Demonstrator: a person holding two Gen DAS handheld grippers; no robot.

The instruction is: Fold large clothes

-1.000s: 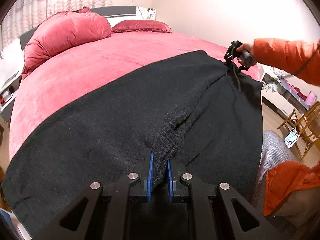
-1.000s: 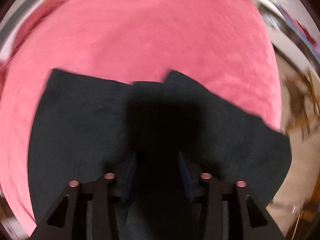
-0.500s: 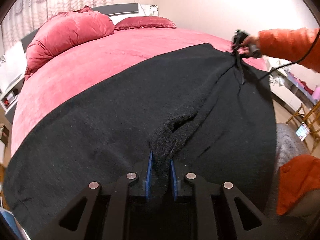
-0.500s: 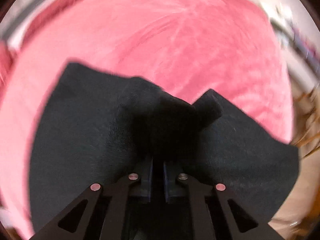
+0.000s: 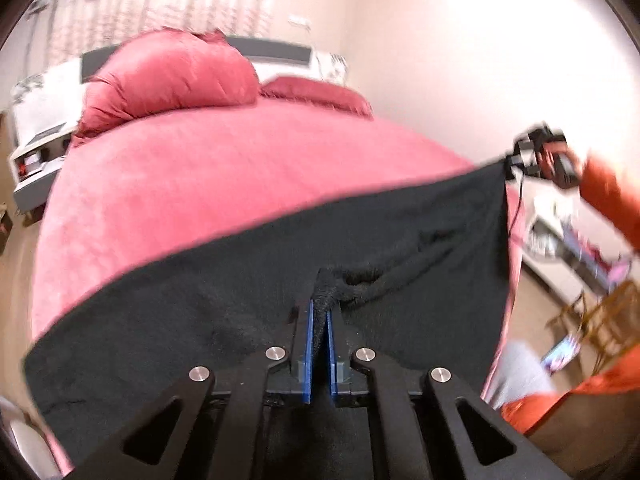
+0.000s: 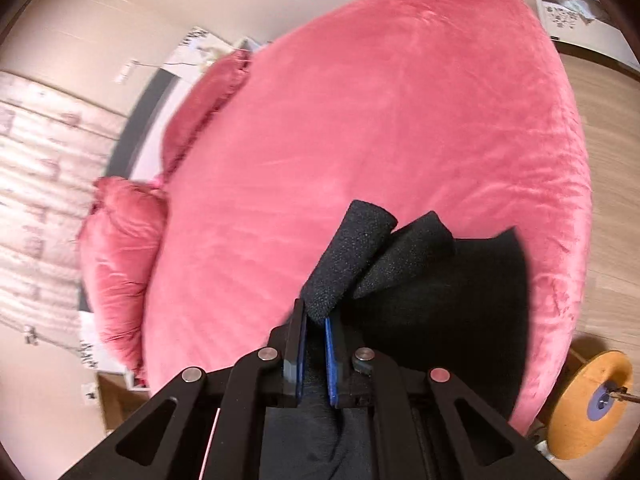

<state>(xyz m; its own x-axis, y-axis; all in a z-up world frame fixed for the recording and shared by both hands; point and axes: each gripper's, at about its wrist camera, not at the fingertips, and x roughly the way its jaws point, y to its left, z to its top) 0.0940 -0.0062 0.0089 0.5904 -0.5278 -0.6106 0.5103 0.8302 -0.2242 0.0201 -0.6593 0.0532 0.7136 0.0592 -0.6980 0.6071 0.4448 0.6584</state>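
A large black knitted garment (image 5: 248,292) hangs stretched above the pink bed (image 5: 224,172). My left gripper (image 5: 319,312) is shut on a bunched edge of it near me. My right gripper (image 5: 524,158) shows at the far right in the left wrist view, holding the garment's far corner taut. In the right wrist view my right gripper (image 6: 315,322) is shut on the garment (image 6: 448,300), with two rolled folds sticking up past the fingertips. The rest of the cloth hangs below, out of sight.
Red pillows (image 5: 172,76) lie at the headboard. A white nightstand (image 5: 36,152) stands at the left of the bed. A low white cabinet (image 5: 568,248) and a wooden chair (image 5: 600,320) stand at the right. A yellow round stool (image 6: 592,400) stands on the floor by the bed corner.
Both grippers have lifted the black garment off the bed and pulled it toward me. More pink bed now shows. The right gripper closed on the cloth a second ago and stays shut.
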